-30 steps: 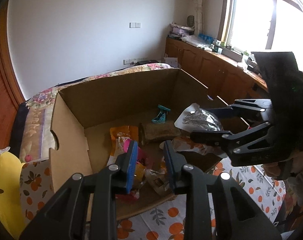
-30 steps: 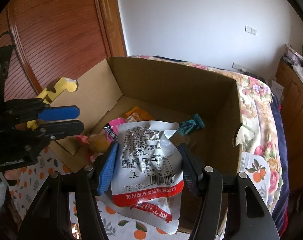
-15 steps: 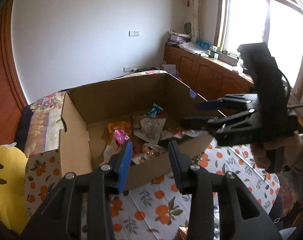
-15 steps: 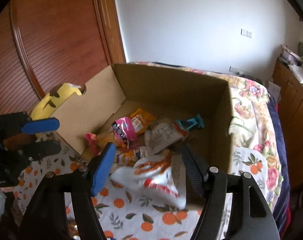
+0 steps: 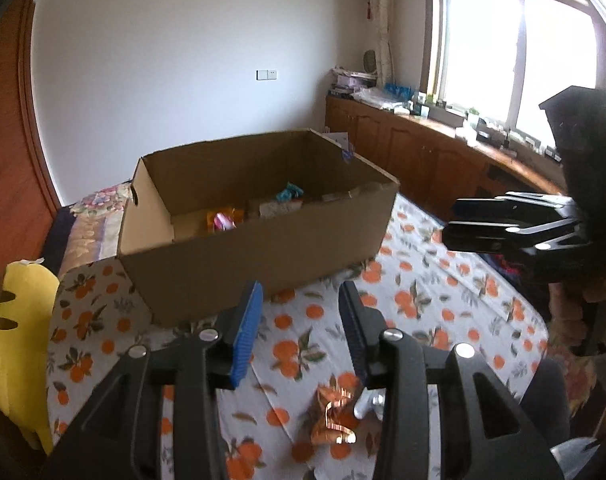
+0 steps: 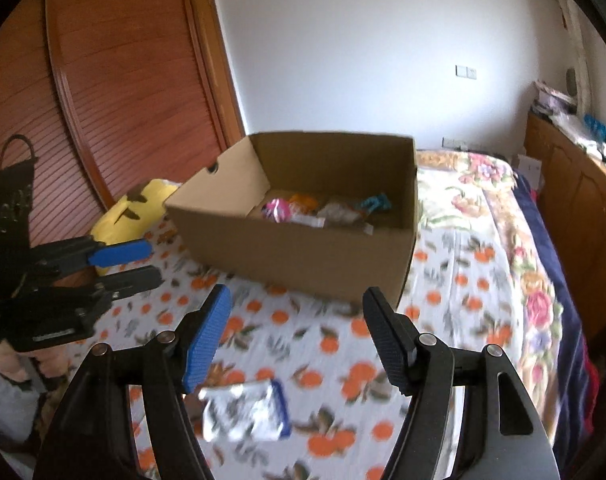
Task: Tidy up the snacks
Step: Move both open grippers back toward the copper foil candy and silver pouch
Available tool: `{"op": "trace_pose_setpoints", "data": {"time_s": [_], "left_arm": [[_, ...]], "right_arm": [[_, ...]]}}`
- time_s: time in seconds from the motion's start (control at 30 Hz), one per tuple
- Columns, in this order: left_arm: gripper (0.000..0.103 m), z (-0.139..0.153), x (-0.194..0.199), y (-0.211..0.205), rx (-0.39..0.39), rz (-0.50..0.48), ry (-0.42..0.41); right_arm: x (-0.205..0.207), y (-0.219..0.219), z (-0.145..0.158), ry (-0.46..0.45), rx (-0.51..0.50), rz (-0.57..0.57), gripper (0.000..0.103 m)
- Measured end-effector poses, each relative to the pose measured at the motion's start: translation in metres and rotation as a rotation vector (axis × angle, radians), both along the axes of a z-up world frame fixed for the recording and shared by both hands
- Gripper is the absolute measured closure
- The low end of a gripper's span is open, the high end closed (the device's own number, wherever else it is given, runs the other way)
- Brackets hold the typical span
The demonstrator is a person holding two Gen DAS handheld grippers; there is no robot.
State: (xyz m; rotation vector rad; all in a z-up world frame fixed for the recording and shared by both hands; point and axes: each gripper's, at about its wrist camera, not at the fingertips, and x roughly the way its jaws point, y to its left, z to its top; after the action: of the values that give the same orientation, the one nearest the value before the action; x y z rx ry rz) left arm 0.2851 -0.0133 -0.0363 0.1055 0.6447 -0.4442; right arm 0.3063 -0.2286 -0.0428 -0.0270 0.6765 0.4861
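Both hand-held grippers empty, held above the bed point(image 6: 455, 312) with its orange-print sheet. Right hand-held gripper point(image 6: 297, 334): jaws spread wide, nothing between them. Left hand-held gripper point(image 5: 299, 320): jaws spread, narrower gap, also empty.

Cardboard box point(image 6: 303, 248) sits at 12 o'clock from both grippers, well apart, several snacks already inside.

Loose snacks left on the sheet:
- White packet with blue edge point(image 6: 245, 412): at 6 o'clock just below the right gripper's jaw gap, a little toward its left finger. Long axis roughly 3-to-9 o'clock, slightly tilted. Blurred, print unreadable.
- Orange foil packet point(image 5: 335, 414): at 6 o'clock under the left gripper, crumpled, with something silvery just beside it.

Judgement: each gripper has its own nearest packet. For the white packet the right one is nearer; its jaws would close along the long axis, so a wrist turn may be needed.
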Motion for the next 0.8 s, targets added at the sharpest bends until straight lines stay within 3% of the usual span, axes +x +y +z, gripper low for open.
{"op": "trace_pose_setpoints", "data": {"time_s": [0.33, 0.8], "left_arm": [[0.063, -0.044, -0.048, -0.012, 0.036, -0.011, 0.055], [0.064, -0.077, -0.064, -0.018, 0.071, 0.000, 0.113]], "right_arm": [[-0.051, -0.001, -0.037, 0.049, 0.032, -0.016, 0.033], [-0.080, 0.009, -0.091, 0.110, 0.027, -0.027, 0.033]]}}
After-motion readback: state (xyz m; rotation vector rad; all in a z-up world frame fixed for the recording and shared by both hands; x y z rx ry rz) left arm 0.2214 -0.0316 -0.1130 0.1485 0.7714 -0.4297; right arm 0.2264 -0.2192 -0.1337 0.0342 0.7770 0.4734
